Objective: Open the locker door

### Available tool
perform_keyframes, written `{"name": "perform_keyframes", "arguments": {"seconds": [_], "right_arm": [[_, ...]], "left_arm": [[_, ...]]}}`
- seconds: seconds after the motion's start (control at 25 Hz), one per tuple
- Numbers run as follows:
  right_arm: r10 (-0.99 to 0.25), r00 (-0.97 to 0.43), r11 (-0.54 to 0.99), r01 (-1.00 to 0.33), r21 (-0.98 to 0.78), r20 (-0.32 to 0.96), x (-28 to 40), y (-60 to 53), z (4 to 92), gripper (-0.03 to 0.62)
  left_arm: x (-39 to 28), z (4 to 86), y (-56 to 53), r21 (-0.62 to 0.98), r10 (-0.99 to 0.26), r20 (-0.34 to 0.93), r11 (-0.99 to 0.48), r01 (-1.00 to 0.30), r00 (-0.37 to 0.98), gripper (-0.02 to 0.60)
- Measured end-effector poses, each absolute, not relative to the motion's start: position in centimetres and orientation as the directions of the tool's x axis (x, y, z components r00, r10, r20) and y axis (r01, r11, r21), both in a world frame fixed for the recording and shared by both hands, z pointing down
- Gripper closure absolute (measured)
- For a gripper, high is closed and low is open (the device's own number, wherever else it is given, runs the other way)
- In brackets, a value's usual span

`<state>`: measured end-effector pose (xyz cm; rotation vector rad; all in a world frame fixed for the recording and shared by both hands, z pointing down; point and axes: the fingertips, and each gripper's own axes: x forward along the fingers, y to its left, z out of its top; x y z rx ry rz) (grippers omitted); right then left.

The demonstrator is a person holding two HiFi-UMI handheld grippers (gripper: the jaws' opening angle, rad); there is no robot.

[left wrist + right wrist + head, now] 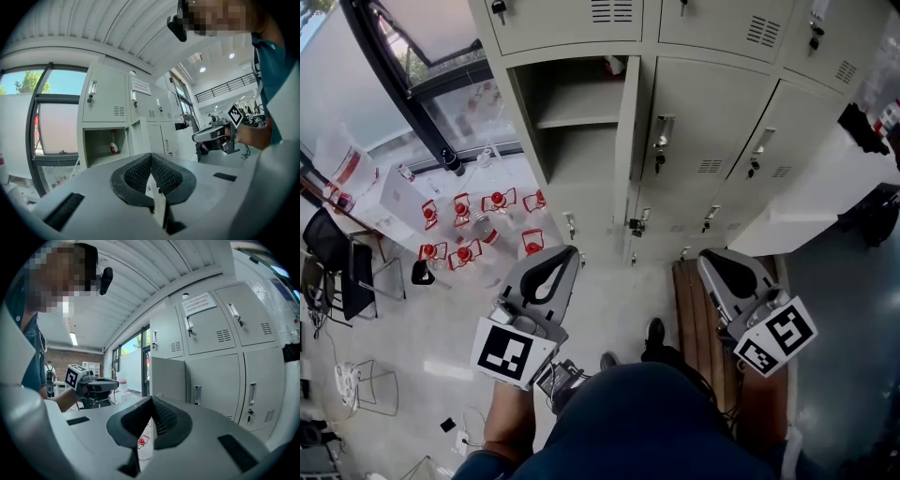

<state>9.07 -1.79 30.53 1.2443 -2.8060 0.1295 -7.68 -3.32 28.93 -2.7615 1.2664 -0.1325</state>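
Observation:
The grey locker (572,141) in the middle row stands open, its door (627,141) swung out edge-on towards me. In the left gripper view the open compartment (104,146) holds a red and white bottle (114,142). My left gripper (570,253) is held in the air in front of the open locker, shut with nothing between its fingers (140,173). My right gripper (707,259) hangs to the right, before the closed lockers, also shut and empty. The right gripper view shows the open door (168,377) ahead and the left gripper (96,385) off to the side.
Closed lockers with metal handles (662,139) fill the wall to the right. A wooden bench (698,323) lies on the floor below the right gripper. Several red-topped clear containers (478,225) sit on the floor at the left, near a window frame (403,84) and a black chair (337,262).

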Motion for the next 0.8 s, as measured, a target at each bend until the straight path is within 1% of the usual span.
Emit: {"name": "perform_keyframes", "arguments": {"seconds": [0.12, 0.32, 0.8], "right_arm": [[-0.737, -0.669, 0.668, -0.743, -0.044, 0.096, 8.9, -1.7, 30.2, 0.559], [-0.743, -0.663, 0.662, -0.748, -0.043, 0.095, 8.9, -1.9, 30.1, 0.559], [-0.741, -0.663, 0.662, -0.748, -0.05, 0.106, 7.9, -2.7, 30.6, 0.559]], "left_arm": [[-9.0, 28.7, -2.8, -0.152, -0.778, 0.048, -0.626, -0.765, 0.626, 0.565], [-10.4, 29.3, -2.8, -0.146, -0.789, 0.067, -0.613, -0.777, 0.61, 0.565], [-11.5, 30.1, -3.3, -0.136, -0.791, 0.072, -0.611, -0.78, 0.607, 0.565]]}}
